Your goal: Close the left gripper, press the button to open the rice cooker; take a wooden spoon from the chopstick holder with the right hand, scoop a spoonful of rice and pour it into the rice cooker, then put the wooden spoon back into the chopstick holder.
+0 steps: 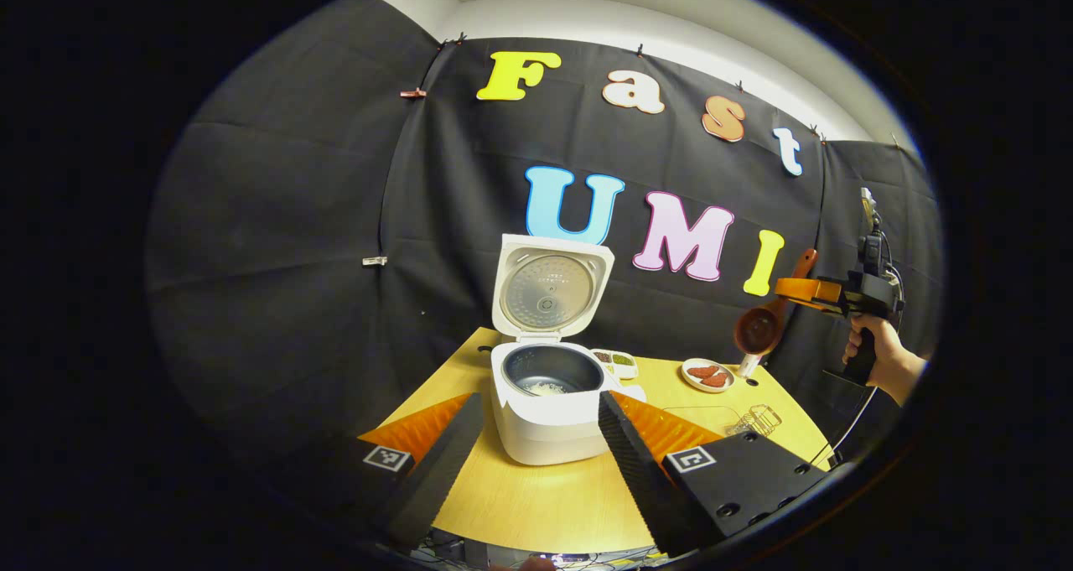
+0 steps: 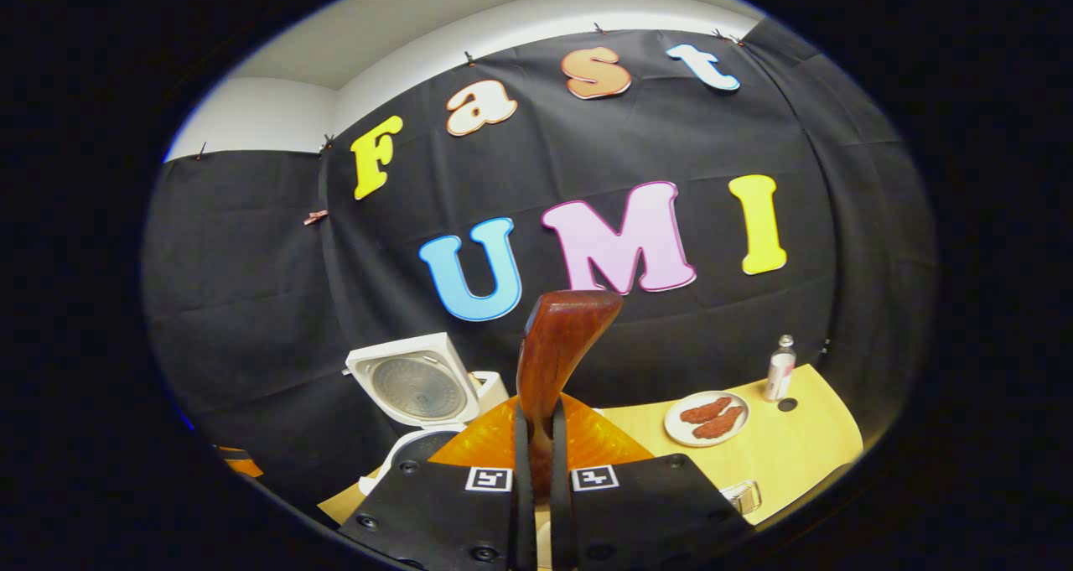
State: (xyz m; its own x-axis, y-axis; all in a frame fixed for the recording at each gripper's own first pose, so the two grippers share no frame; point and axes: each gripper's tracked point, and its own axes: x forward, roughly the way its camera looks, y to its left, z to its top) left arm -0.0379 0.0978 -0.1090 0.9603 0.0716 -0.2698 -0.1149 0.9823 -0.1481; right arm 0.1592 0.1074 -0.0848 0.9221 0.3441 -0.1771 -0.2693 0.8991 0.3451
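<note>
Black cloth wall behind, white wall above it. Wooden table (image 1: 545, 504) with a curved front edge; rice cooker (image 1: 549, 403) near its left edge, lid up, some white rice in the pot. Plate of red food (image 1: 708, 376) and small dish (image 1: 616, 361) along the back edge; wire holder (image 1: 759, 420), probably the chopstick holder, toward the right front edge. Slim bottle (image 2: 780, 368) at the back right corner.

Wooden spoon (image 1: 767, 319) aloft over the right back part of the table, bowl down. Likely light, stiff, smooth and a bit slippery; best held mid-handle. Right gripper (image 2: 536, 470) clenched on the handle. Left gripper (image 1: 536, 437) spread wide, empty, facing the cooker.
</note>
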